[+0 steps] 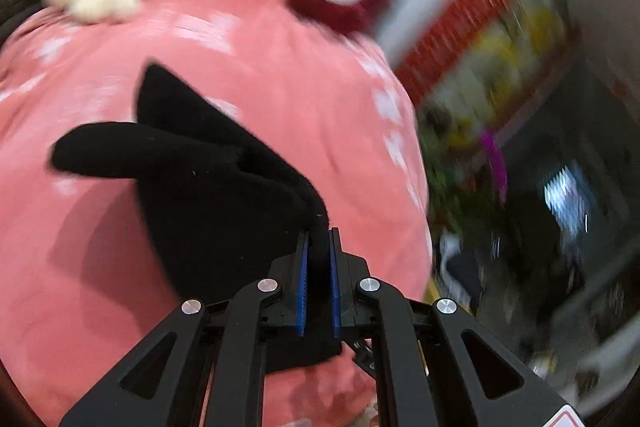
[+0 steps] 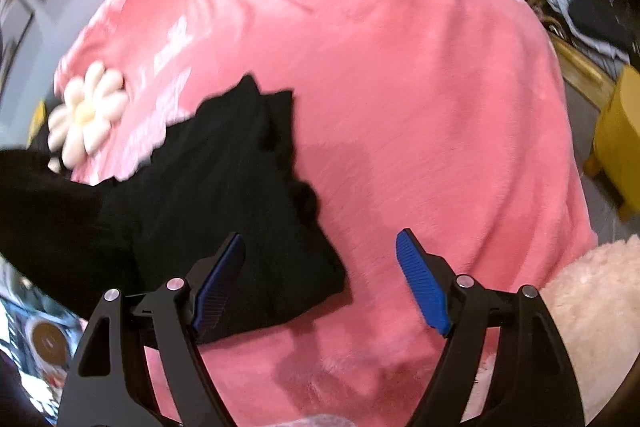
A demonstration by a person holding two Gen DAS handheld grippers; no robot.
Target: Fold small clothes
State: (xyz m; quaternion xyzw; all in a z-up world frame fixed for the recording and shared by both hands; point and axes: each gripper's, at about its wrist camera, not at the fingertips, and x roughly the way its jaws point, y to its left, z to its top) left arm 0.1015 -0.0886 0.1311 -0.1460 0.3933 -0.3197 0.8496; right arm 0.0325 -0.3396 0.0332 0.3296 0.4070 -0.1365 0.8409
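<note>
On one pink blanket (image 2: 400, 87), left tool (image 1: 319, 247) pinches one black garment (image 1: 208, 187).

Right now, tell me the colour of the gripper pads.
Blue, ribbed pads; clearest in the right wrist view.

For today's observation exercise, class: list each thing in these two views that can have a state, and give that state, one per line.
Left gripper: shut on the black garment, lifting one edge.
Right gripper: open, holding nothing.
Black garment: partly folded, lying on the pink blanket, one end raised.
Pink blanket: spread out, slightly creased.
Flower cushion: lying at the blanket's edge, untouched.
Dark red item: too blurred to tell.
</note>
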